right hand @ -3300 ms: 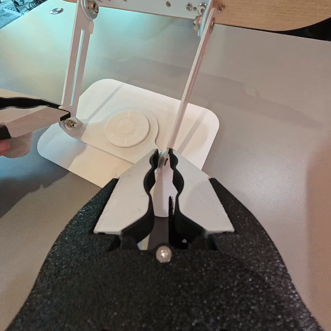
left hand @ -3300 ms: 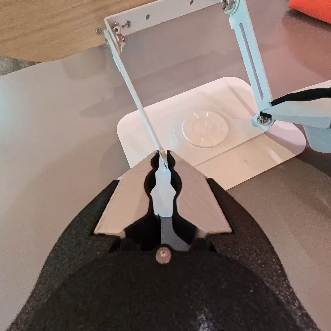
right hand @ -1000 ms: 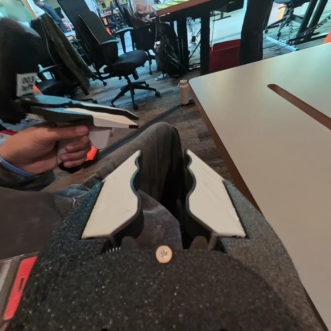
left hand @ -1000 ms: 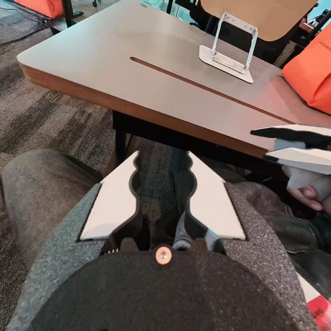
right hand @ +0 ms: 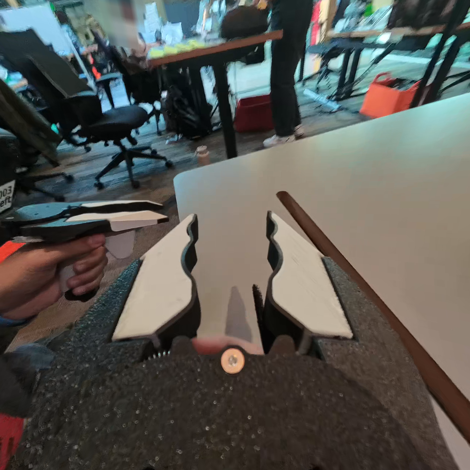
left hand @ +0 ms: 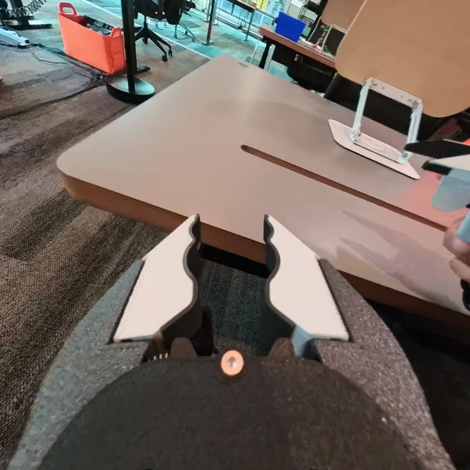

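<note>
My left gripper (left hand: pixel 231 220) is open and empty, held at the near edge of a grey table (left hand: pixel 203 142). My right gripper (right hand: pixel 231 218) is open and empty, low over the same table (right hand: pixel 368 183) near its corner. A white metal stand (left hand: pixel 373 142) with a flat base and two upright arms carries a wooden board (left hand: pixel 407 56) at the table's far right. Neither gripper is near it. The right gripper also shows at the right edge of the left wrist view (left hand: pixel 432 155). The left gripper shows at the left of the right wrist view (right hand: pixel 157 212), held by a hand (right hand: pixel 50 269).
A long dark slot (left hand: pixel 343 185) runs across the tabletop, also in the right wrist view (right hand: pixel 356 292). An orange bin (left hand: pixel 89 48) and a black pole base (left hand: pixel 129 87) stand on the carpet. Office chairs (right hand: pixel 101 119), other desks and a standing person (right hand: pixel 284 76) are behind.
3.3 s ago each gripper was shut on a foot of the stand's arms. Both have let go and pulled back. Since a second ago both have risen from the lap towards the table.
</note>
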Tool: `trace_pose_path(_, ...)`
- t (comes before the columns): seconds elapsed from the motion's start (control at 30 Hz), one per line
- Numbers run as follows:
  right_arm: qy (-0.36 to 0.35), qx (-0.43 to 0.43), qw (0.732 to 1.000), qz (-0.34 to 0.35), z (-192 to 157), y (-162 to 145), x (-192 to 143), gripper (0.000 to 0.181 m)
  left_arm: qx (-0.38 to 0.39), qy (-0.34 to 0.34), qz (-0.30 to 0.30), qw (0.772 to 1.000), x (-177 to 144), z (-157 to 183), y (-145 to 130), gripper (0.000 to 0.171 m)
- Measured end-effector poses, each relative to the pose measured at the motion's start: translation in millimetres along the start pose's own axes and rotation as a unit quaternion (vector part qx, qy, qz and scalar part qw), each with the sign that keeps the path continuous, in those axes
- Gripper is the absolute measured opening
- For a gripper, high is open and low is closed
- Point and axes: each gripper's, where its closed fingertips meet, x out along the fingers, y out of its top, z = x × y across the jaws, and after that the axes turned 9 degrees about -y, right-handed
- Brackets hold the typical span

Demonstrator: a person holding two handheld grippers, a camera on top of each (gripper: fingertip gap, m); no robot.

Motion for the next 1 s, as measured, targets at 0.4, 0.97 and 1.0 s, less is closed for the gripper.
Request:
trace_pose_path(0.4,0.166,-0.044,0.969,-0.176,-110.1,115.4,75.8,0.049,-0.080,0.063,-0.112,0.989,-85.5,-57.7,75.2,0.035)
trace_pose_path(0.97,0.414,-0.086,0.876,-0.231,-449.0,355.0,150.3,0.044,-0.080,0.342,0.044,0.935,-443.6,-162.0,364.5,0.038)
trace_pose_path(1.0,0.436,-0.091,0.865,-0.230,-469.3,365.0,150.5,0.044,-0.087,0.367,0.046,0.925,-467.8,-161.0,364.1,0.039)
